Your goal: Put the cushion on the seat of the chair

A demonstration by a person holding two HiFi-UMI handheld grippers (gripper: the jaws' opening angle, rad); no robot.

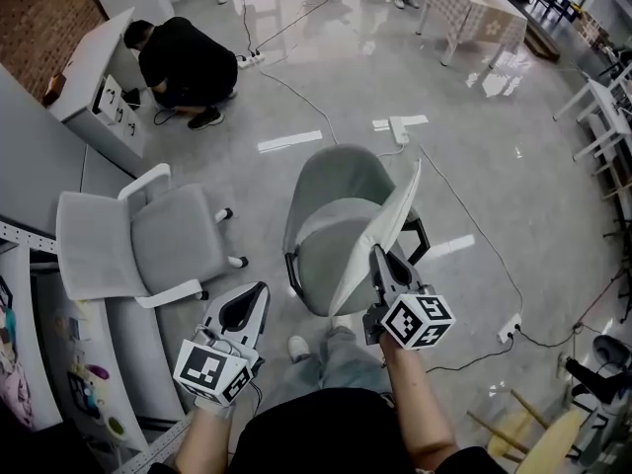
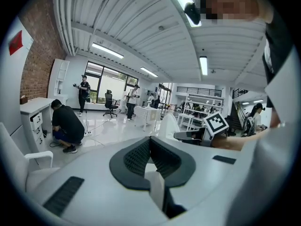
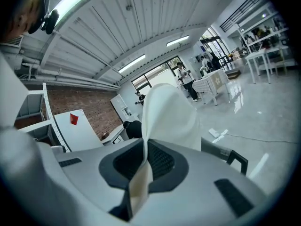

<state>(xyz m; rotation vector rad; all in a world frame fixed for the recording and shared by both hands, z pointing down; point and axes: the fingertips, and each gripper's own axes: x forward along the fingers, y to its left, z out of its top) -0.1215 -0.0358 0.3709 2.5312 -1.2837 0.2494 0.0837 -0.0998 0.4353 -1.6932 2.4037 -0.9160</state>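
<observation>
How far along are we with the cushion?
Picked up: the right gripper is clamped on the cushion, held on edge over the grey chair. Left gripper shut, empty. Remaining: lay the cushion flat on the seat and let go.

this is looking like an open-plan office or lab floor: a white-armed office chair (image 1: 148,240) is standing on a glossy grey floor (image 1: 326,77), white desks (image 1: 94,67) are lining a brick wall (image 1: 39,13), cables (image 1: 474,225) are trailing to a power strip (image 1: 511,327), and strip lights (image 2: 108,51) are glowing overhead.

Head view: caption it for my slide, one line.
Right gripper pinches the white cushion at the grey chair.
</observation>
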